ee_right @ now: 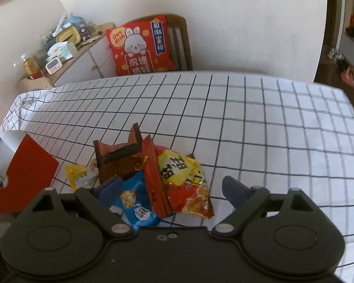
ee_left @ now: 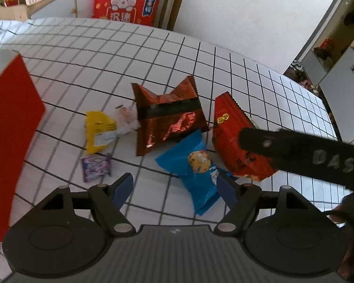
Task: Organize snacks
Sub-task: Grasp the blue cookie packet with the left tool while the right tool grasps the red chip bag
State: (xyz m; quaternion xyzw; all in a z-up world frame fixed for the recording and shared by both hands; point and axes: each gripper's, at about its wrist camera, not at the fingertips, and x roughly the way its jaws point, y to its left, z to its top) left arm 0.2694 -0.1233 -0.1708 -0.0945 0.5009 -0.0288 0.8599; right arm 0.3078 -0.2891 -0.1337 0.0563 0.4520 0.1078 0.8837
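Snacks lying in a loose heap near the middle of the checked table (ee_right: 271,122), well in from its far edge. Left gripper (ee_left: 174,188) hovering with jaws apart and nothing between the pads, poised over the blue cookie packet (ee_left: 195,165). Right gripper (ee_right: 170,188) also spread wide and empty, straddling the same blue packet and the red-and-yellow packet (ee_right: 186,179), touching neither.

Judging the step as reaching in for a first pick. Best taking one packet at a time: coming down over a crimped end or a puffed middle, closing gently to avoid crushing, lifting straight up so neighbours are not dragged. Starting with the topmost looks wise, since the brown foil packet (ee_left: 167,115) is lapping over the blue one and leaning against the red packet.

Sitting toward the table's left edge: a red-and-white box (ee_left: 9,127), probably the destination. Lying loose beside the heap: a yellow packet (ee_left: 98,131), a small purple sweet (ee_left: 95,166) and a pale wrapped sweet (ee_left: 125,118). Crowding is the main risk, both grippers aiming at one small pile.
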